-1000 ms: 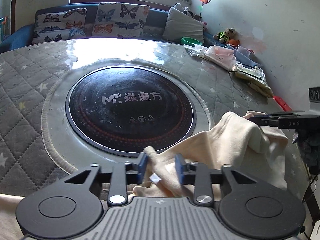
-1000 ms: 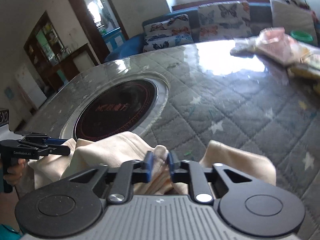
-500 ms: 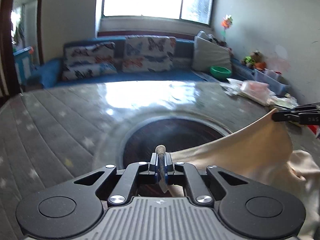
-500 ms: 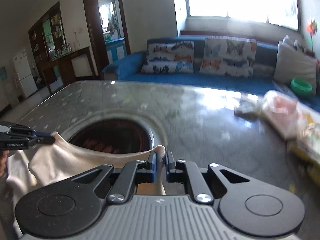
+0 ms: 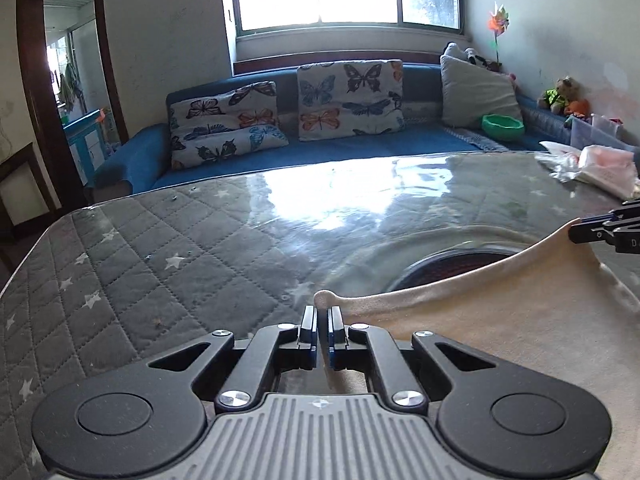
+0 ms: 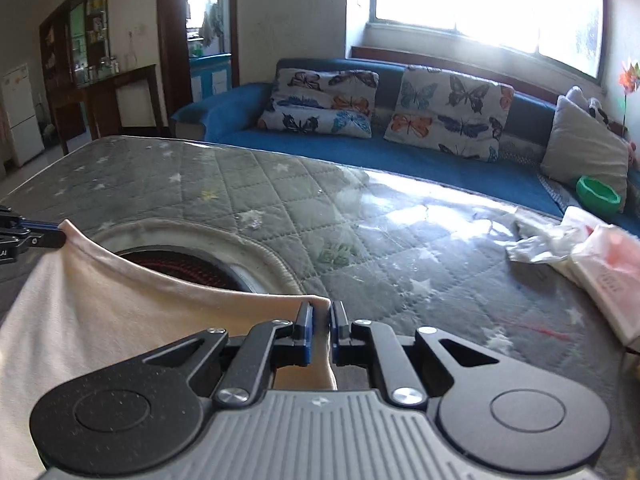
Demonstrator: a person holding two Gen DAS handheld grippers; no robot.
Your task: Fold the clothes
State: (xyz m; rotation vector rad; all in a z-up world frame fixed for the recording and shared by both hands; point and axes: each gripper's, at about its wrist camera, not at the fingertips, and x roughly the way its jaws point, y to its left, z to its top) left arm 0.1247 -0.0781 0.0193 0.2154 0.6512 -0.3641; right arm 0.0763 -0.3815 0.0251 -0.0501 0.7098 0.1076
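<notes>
A cream garment [image 5: 500, 320] hangs stretched between my two grippers above the table. My left gripper [image 5: 322, 312] is shut on one corner of it, which pokes out above the jaws. My right gripper [image 6: 320, 310] is shut on the other corner of the garment [image 6: 120, 312]. The right gripper also shows at the right edge of the left wrist view [image 5: 600, 232], and the left gripper at the left edge of the right wrist view [image 6: 24, 236]. The cloth's top edge sags between them; its lower part is hidden behind the gripper bodies.
The table has a grey quilted star-patterned cover [image 5: 160, 264] under clear plastic, with a round black cooktop [image 6: 180, 266] set in its middle. Plastic bags and packets [image 6: 580, 248] lie at the far right. A blue sofa with butterfly cushions [image 5: 344, 100] stands behind.
Both grippers have lifted the garment off the table and moved apart, pulling it taut. The left gripper closed on the cloth a second ago. The views now tilt up toward the sofa.
</notes>
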